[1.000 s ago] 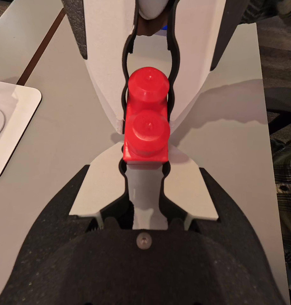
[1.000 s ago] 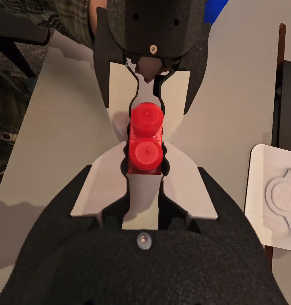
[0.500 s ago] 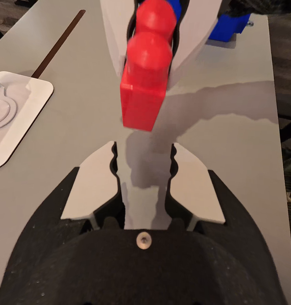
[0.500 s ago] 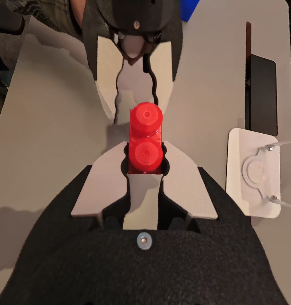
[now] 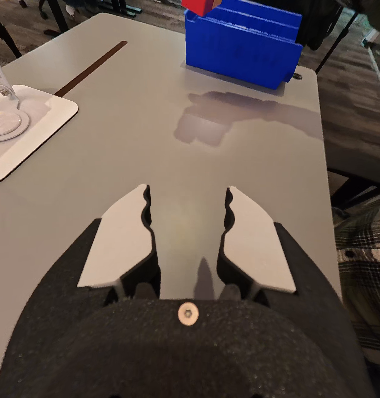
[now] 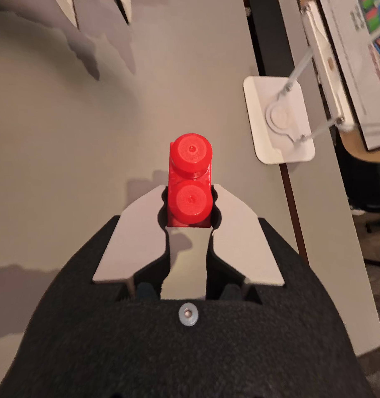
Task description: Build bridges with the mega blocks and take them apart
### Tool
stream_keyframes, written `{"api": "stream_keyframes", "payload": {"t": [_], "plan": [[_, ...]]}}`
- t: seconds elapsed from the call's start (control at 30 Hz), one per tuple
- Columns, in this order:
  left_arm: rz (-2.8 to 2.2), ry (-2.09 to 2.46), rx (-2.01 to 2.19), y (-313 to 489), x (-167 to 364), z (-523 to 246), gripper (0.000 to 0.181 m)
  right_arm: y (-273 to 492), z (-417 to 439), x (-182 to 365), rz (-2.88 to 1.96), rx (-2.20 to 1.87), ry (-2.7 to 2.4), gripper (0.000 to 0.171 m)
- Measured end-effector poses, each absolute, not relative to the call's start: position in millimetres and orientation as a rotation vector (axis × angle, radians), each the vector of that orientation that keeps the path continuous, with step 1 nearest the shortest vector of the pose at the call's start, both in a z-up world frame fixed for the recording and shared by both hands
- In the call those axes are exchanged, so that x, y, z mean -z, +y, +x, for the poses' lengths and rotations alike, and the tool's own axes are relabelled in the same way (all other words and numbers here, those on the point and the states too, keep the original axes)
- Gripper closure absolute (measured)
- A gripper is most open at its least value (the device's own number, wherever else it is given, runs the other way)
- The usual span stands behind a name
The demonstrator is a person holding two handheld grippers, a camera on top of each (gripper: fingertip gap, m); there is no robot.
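Right gripper is clamped on the red block, studs toward the camera. Only the near stud sits between the fingers; the far stud sticks out past the tips. In the left view the same block shows at the top edge, held up over the blue bin.

Left gripper is spread apart and empty, low over the table.

Risks, as judged:
- The hold covers about half the block, so a quick swing or a knock on the bin wall could pivot it loose.
- If let go short of the bin rim, the block would land on the table and could bounce off the far edge.

Room: the table middle is bare. A white stand base sits at the right in the right view, near a dark slot. The bin stands near the far right corner, just beside the edge.
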State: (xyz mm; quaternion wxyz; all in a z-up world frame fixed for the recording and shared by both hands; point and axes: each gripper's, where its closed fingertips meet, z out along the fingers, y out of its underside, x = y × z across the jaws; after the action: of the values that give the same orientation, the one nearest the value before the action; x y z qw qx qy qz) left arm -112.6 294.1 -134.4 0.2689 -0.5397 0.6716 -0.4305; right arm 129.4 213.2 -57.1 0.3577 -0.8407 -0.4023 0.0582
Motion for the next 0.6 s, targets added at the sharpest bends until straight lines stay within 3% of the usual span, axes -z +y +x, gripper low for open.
{"api": "stream_keyframes", "payload": {"t": [0.6], "plan": [[-1.498, 1.709, 1.167, 290, 116, -158, 0.115, 114, 291, 51, -2.246, -0.1, -0.906, 0.135]]}}
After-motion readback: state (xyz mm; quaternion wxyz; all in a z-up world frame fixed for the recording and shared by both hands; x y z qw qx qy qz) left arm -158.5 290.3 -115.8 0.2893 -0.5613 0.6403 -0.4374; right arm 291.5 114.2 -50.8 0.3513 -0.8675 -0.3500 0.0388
